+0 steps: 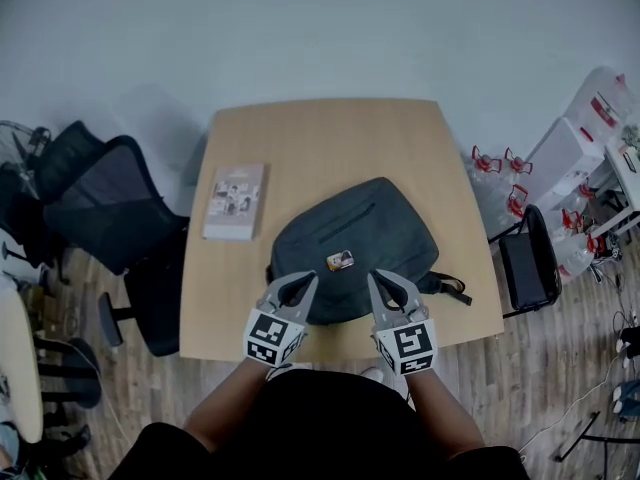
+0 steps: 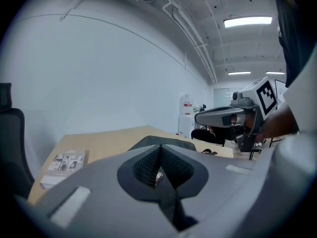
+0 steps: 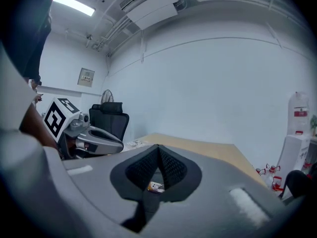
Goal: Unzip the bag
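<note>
I am the left gripper (image 2: 159, 148). My two jaws are pressed together at the tips. Just past them a dark bag (image 2: 173, 141) lies on a light brown table (image 2: 104, 142). A book (image 2: 63, 163) lies on the table to the left, apart from the bag. The right gripper (image 2: 200, 118) is off to my right.

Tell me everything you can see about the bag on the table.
The bag is a dark grey backpack of soft-looking fabric, lying flat on the wooden table, toward its near edge. A dark zip line runs across its upper face, and a small coloured tag sits near its middle. Black straps trail out at its right side. The left gripper and right gripper, both shut, hang over its near edge; whether they touch it is unclear.
</note>
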`<move>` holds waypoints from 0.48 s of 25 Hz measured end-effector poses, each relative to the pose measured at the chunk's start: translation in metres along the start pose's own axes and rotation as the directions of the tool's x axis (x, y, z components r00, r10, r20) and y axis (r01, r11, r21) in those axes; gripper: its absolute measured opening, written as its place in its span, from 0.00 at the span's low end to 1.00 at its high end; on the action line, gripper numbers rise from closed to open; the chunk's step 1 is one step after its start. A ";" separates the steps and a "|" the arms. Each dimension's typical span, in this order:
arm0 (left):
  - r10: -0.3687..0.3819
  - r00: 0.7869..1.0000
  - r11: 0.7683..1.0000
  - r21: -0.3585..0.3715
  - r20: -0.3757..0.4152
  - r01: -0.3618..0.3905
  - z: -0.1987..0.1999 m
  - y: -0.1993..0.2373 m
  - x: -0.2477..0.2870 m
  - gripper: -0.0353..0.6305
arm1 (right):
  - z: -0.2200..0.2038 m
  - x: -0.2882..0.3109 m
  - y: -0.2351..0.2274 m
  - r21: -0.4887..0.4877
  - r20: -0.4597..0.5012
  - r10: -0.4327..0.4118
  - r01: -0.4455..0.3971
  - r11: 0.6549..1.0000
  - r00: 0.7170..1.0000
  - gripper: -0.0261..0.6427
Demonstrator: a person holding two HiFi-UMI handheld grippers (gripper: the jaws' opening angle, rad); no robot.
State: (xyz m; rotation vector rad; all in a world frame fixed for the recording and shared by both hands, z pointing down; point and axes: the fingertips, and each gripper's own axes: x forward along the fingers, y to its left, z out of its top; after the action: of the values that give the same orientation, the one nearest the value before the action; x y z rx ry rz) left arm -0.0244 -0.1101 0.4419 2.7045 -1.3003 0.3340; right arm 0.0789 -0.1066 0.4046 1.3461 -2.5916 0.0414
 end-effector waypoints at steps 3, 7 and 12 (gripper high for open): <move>-0.004 1.000 1.000 0.023 0.017 0.003 0.007 0.003 0.006 0.08 | 0.007 0.002 -0.004 -0.016 0.027 -0.007 0.007 1.000 1.000 0.04; -0.021 1.000 0.999 0.030 0.020 0.021 0.010 0.001 0.011 0.08 | 0.007 0.003 -0.009 -0.018 0.039 -0.024 0.025 1.000 0.999 0.04; -0.027 1.000 0.999 0.042 0.015 0.027 0.008 0.001 0.013 0.08 | 0.007 0.005 -0.010 -0.015 0.057 -0.038 0.039 0.999 0.998 0.04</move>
State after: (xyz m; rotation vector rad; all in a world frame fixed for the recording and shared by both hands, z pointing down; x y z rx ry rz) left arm -0.0164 -0.1226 0.4376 2.7618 -1.2734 0.3422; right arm 0.0833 -0.1176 0.3979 1.4103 -2.6052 -0.0243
